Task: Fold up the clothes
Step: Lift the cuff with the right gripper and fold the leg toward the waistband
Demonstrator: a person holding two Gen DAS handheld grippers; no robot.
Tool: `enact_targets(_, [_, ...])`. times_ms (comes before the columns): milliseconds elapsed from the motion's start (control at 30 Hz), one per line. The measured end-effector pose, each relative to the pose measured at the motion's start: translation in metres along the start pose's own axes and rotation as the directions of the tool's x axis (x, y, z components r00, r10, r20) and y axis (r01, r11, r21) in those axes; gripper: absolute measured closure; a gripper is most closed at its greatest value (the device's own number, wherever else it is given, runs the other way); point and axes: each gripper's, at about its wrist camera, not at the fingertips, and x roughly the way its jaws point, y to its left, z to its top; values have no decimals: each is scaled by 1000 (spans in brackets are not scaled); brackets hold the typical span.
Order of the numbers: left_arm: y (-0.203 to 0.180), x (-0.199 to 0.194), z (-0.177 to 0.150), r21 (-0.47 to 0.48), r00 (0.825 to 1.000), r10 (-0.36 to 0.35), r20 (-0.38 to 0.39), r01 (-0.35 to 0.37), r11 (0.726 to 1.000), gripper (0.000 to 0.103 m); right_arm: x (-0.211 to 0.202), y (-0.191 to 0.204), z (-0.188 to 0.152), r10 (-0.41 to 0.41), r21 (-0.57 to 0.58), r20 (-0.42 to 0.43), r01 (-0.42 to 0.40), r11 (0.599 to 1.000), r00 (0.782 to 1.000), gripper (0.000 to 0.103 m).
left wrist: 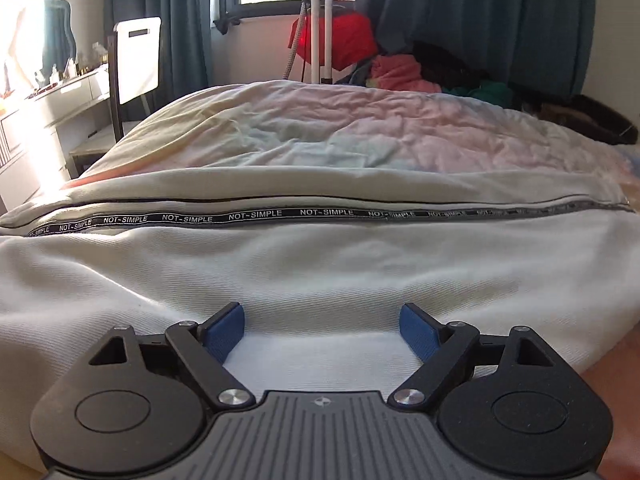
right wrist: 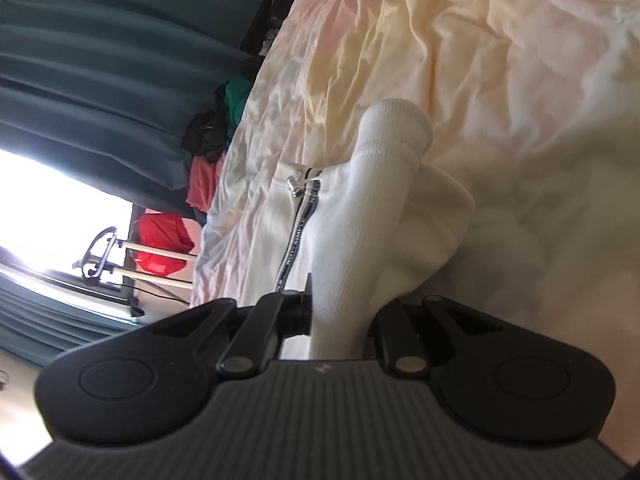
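A white zip jacket (left wrist: pixel 320 264) lies flat across the bed, its black zipper tape (left wrist: pixel 256 216) printed NOT-SIMPLE running left to right. My left gripper (left wrist: pixel 322 320) is open, its blue pads (left wrist: pixel 226 330) resting on the jacket's near part with fabric between them. In the right wrist view the same jacket (right wrist: pixel 344 240) shows with its metal zipper pull (right wrist: pixel 294 185). My right gripper (right wrist: pixel 340 320) is shut on a ribbed white cuff or hem of the jacket (right wrist: pixel 396 136), which bunches up between the jaws.
The bed has a wrinkled pastel quilt (left wrist: pixel 320 128). Behind it are a pile of clothes (left wrist: pixel 396 72), a red bag (left wrist: pixel 348 40), a garment steamer pole (left wrist: pixel 320 32), teal curtains (left wrist: pixel 480 12) and a window. A white chair (left wrist: pixel 138 56) and dresser (left wrist: pixel 48 108) stand at left.
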Motion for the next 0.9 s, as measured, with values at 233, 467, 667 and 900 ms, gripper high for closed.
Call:
enact_targets(233, [7, -3, 1, -14, 1000, 3, -5, -3, 1000, 16, 14, -13, 6, 41, 72, -39, -39, 997, 998, 85])
enact_targets(467, [5, -1, 6, -10, 1000, 8, -24, -8, 1000, 14, 30, -17, 12, 28, 32, -30, -27, 999, 999, 86])
enact_targets(667, [7, -1, 10, 5, 999, -1, -38, 1, 1000, 14, 16, 40, -3, -66, -300, 124, 101, 949, 990, 90])
enact_targets(900, [15, -8, 20, 1, 999, -22, -43, 22, 1000, 14, -32, 146, -94, 133, -724, 319, 151, 673, 938, 90])
